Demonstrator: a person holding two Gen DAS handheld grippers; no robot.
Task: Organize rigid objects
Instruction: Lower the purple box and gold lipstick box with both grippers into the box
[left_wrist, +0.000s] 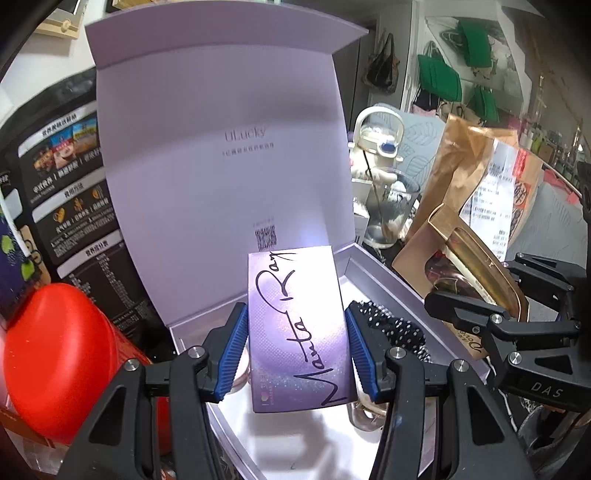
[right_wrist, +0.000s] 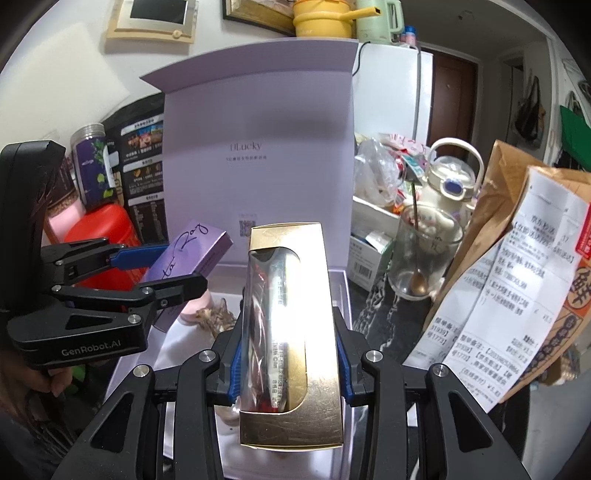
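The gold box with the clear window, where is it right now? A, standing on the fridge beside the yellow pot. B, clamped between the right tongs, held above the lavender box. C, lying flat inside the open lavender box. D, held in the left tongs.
B: the gold box sits between the blue pads of the right tongs, above the lavender box, while the left tongs grip the purple box.

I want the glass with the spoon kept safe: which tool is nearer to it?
Right. The right tool, shut on the gold box, is just beside the glass; the left tool, holding the purple box, is farther off, beyond the right one.
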